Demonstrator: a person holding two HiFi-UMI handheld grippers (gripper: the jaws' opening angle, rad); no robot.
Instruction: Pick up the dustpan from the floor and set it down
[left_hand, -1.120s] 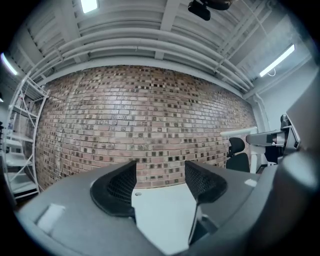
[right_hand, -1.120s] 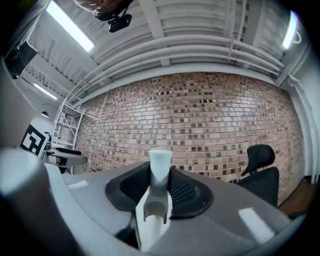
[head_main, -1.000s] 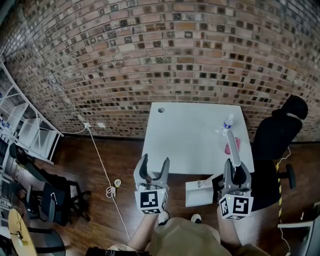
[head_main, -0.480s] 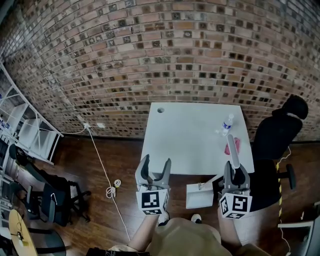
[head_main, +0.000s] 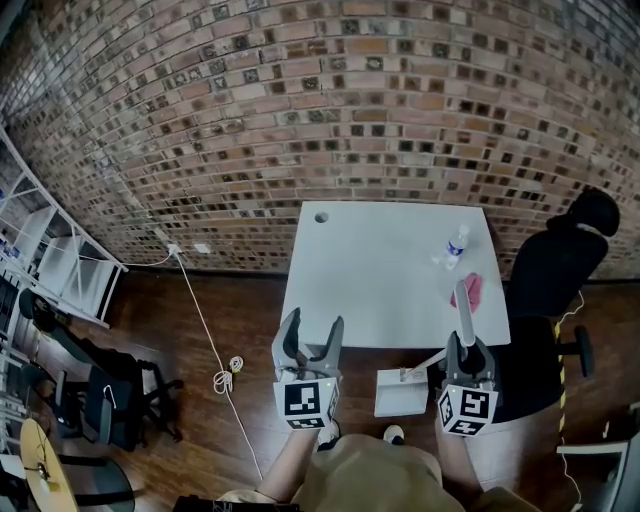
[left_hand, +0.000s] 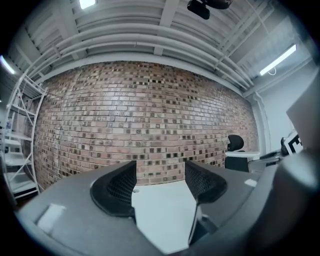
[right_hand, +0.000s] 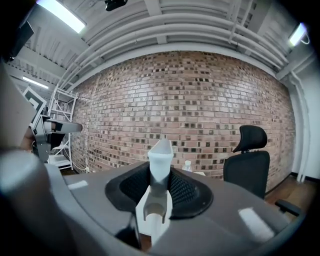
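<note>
The dustpan is white, and its long handle rises over the front right of the white table. My right gripper is shut on that handle, with the pan low to its left, over the dark wood floor. In the right gripper view the handle stands clamped between the two black pads of my right gripper. My left gripper is open and empty by the table's front left edge. The left gripper view shows my left gripper with only the table top between its jaws.
A water bottle and a pink cloth lie on the table's right side. A black office chair stands close on the right. A white cable runs across the floor at left, near a white rack and dark chairs. A brick wall is behind.
My right gripper has sunk with the dustpan in it, and the pan now looks lower and smaller. The left gripper has stayed where it was, open.
</note>
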